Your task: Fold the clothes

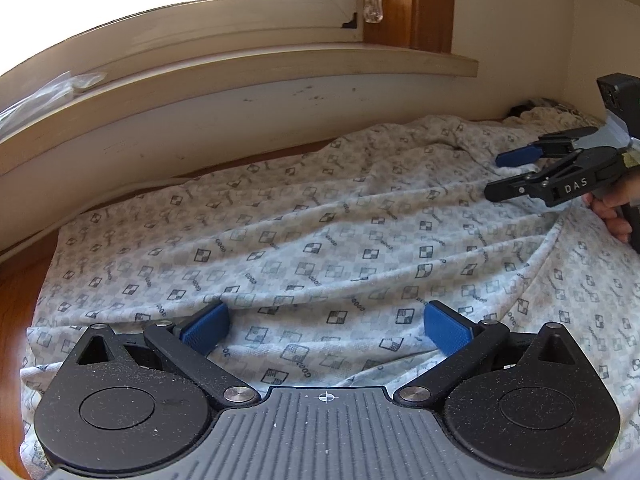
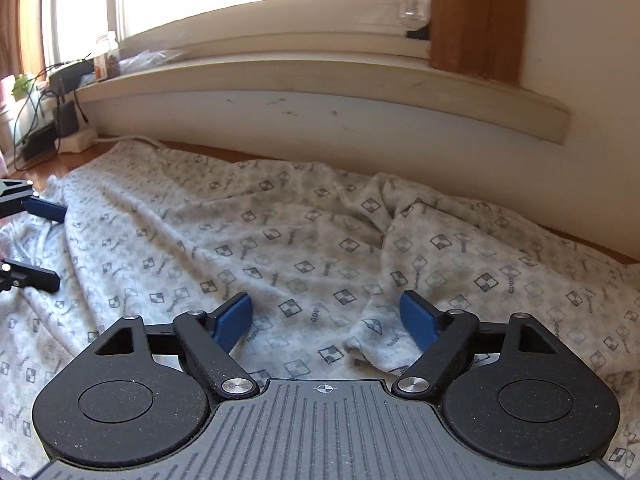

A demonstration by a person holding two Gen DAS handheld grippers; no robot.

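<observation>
Cloth (image 1: 320, 220) lies spread but rumpled over the wood top, its far edge along the wall under the sill (image 1: 240, 80); no neat fold yet, so most work's left. L gripper (image 1: 324, 330) & R gripper (image 2: 326, 322) both spread wide over the cloth, pinching nothing

1. Patterned garment (image 1: 320, 240) cut off at lower and right edges; underside hidden.
2. Hand (image 1: 610, 216) on right gripper (image 1: 496, 176) mostly out of frame.
3. Left gripper (image 2: 56, 246) cropped at left edge.
4. Windowsill clutter (image 2: 108, 60) blurred, unidentifiable.
</observation>
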